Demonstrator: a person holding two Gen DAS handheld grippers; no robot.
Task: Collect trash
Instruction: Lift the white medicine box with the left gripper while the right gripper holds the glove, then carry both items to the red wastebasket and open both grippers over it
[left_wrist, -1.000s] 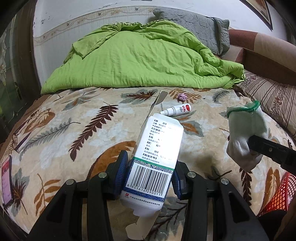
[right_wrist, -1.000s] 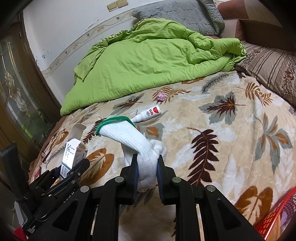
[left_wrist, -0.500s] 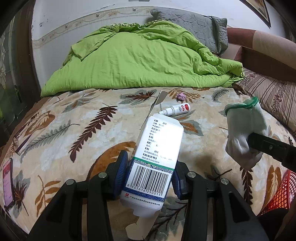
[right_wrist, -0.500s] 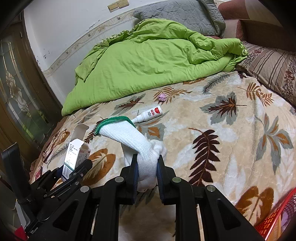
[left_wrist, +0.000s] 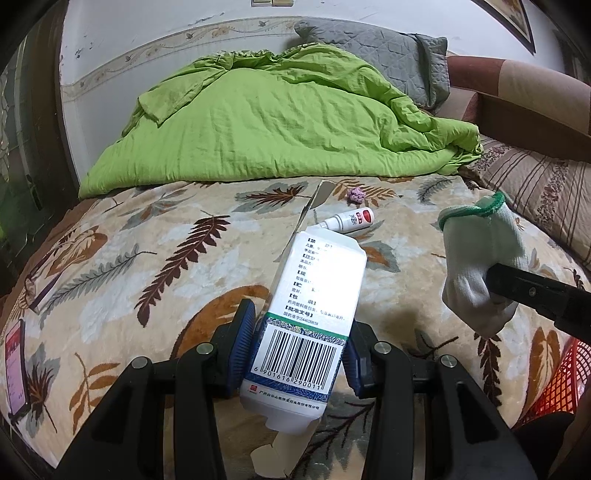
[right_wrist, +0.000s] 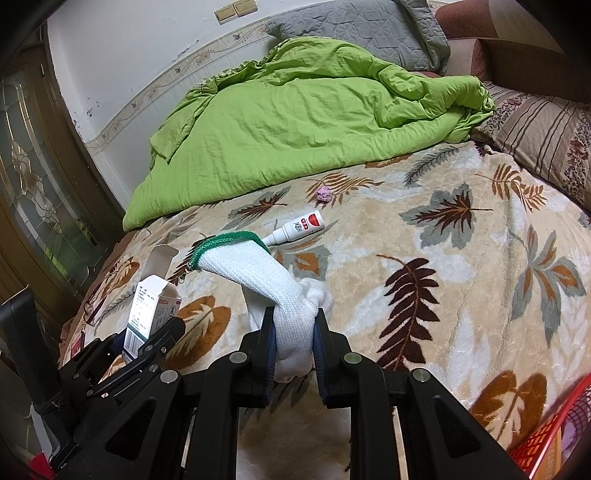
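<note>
My left gripper (left_wrist: 297, 354) is shut on a white medicine box (left_wrist: 314, 295) with a barcode, its end flaps open, held above the bed; the box also shows in the right wrist view (right_wrist: 149, 314). My right gripper (right_wrist: 293, 339) is shut on a white knit glove (right_wrist: 273, 280) with a green cuff, also held above the bed; the glove also shows in the left wrist view (left_wrist: 476, 258). A small white bottle with a red cap (right_wrist: 299, 229) and a crumpled pink scrap (right_wrist: 324, 194) lie on the leaf-patterned blanket (right_wrist: 424, 229) farther away.
A green duvet (left_wrist: 280, 122) is heaped at the far side, with grey and striped pillows (left_wrist: 539, 192) to the right. A red mesh basket (left_wrist: 554, 387) sits at the lower right edge. A phone (left_wrist: 14, 369) and glasses (left_wrist: 40, 284) lie at the left.
Both grippers have lifted slightly and drifted a little with their loads still held. Nothing on the bed has moved.
</note>
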